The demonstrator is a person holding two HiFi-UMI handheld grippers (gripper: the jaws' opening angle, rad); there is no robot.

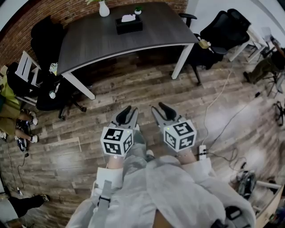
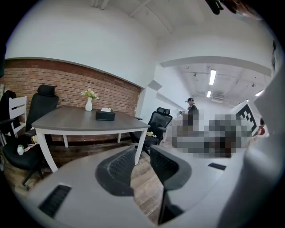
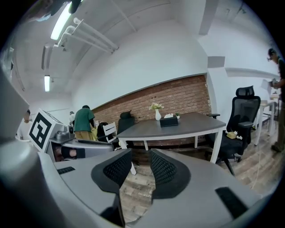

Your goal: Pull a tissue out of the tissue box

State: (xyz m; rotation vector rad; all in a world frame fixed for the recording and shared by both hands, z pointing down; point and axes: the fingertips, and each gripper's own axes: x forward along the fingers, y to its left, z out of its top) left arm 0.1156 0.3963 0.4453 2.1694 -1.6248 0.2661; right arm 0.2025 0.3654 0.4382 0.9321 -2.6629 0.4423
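Observation:
A black tissue box (image 1: 129, 24) with a white tissue sticking out of its top stands at the far side of the grey table (image 1: 98, 42). The box also shows in the left gripper view as the tissue box (image 2: 105, 115) and in the right gripper view as the tissue box (image 3: 169, 120). My left gripper (image 1: 128, 115) and right gripper (image 1: 161, 111) are held side by side over the wooden floor, well short of the table. Both stand open with nothing between the jaws; the floor shows through the gaps of the left gripper (image 2: 141, 165) and the right gripper (image 3: 140, 169).
A white vase (image 1: 103, 9) with flowers and a small plant (image 1: 138, 10) stand near the box. Black office chairs (image 1: 222, 29) sit right of the table, another chair (image 1: 46, 40) and a white chair (image 1: 26, 71) to its left. A power strip (image 1: 202, 152) and cables lie on the floor.

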